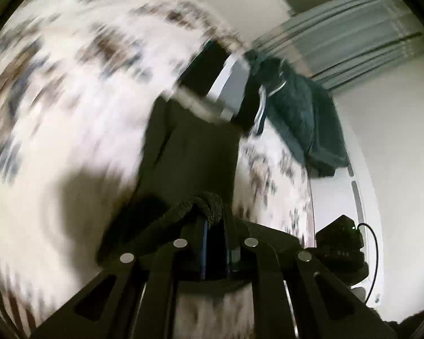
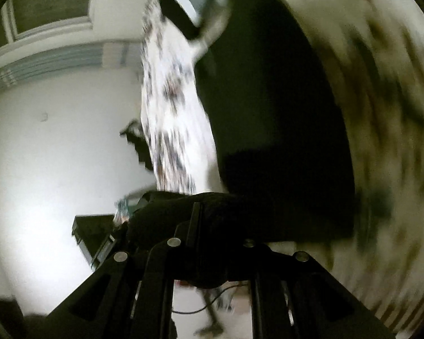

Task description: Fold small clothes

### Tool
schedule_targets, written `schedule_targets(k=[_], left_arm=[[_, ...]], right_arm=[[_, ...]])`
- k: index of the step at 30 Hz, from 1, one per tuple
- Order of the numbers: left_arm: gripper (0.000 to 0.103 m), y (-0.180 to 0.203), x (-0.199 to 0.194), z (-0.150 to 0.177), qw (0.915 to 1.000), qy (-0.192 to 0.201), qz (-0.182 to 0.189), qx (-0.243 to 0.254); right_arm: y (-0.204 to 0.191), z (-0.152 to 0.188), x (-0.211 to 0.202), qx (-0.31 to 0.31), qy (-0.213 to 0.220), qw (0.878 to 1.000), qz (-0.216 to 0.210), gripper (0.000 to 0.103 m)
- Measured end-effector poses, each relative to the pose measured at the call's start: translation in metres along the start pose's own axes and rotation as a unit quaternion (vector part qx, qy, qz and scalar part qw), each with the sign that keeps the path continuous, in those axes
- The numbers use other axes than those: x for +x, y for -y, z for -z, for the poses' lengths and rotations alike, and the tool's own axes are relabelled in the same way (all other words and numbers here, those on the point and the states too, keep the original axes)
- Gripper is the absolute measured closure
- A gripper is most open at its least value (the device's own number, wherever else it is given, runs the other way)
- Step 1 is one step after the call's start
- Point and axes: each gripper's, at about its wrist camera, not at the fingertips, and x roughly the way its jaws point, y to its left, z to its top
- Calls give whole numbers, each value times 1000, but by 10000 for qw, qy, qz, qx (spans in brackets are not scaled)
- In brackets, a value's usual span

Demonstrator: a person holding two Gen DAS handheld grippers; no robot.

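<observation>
Dark garment (image 1: 189,152) hangs over the patterned white sheet (image 1: 70,90), and we hold it at both ends: our left gripper (image 1: 216,212) pinches its knitted hem, our right gripper (image 2: 212,214) clamps another dark fold (image 2: 268,113). Beyond the sheet's far edge, a teal cloth (image 1: 302,118) lies bunched.

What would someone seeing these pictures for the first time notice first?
A dark garment fills the middle of both views, its edge pinched in the shut left gripper and right gripper. Behind it lies a blurred white speckled cover. A teal garment lies at upper right in the left view.
</observation>
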Motion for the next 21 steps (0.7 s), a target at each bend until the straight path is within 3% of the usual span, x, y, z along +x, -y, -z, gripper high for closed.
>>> schedule_targets(k=[4,6,8,9,10,14,15,21], left_arm=[[96,4,62,-71,9994,150,3,309],[94,0,104,-109,9989,69,-179,421],[92,-6,136,-132,9986,-87,-263,447],[86,-10,161,-148,9968,-229,-463,606],[79,-13,172,-151,9952,-309,-590,722],[60,-35,196,-160,9929,-689,-650,716],[51,-40,192,-158,9929,-723,-647,685],[41,-65,120,-121,9988,-325,-361,106]], right_arm=[[-19,-112,7,-78,545,9980,314,91],[-19,-172,24,16,628,9966,536,90],[-17,-209,39,133,750,9948,674,88],[-15,-231,47,196,738,9934,861,79],[-11,-241,49,216,746,9919,1010,63],[-8,-250,44,78,889,9880,1263,32],[-7,-249,40,54,911,9879,1251,26],[33,-212,22,-188,694,9857,1521,25]])
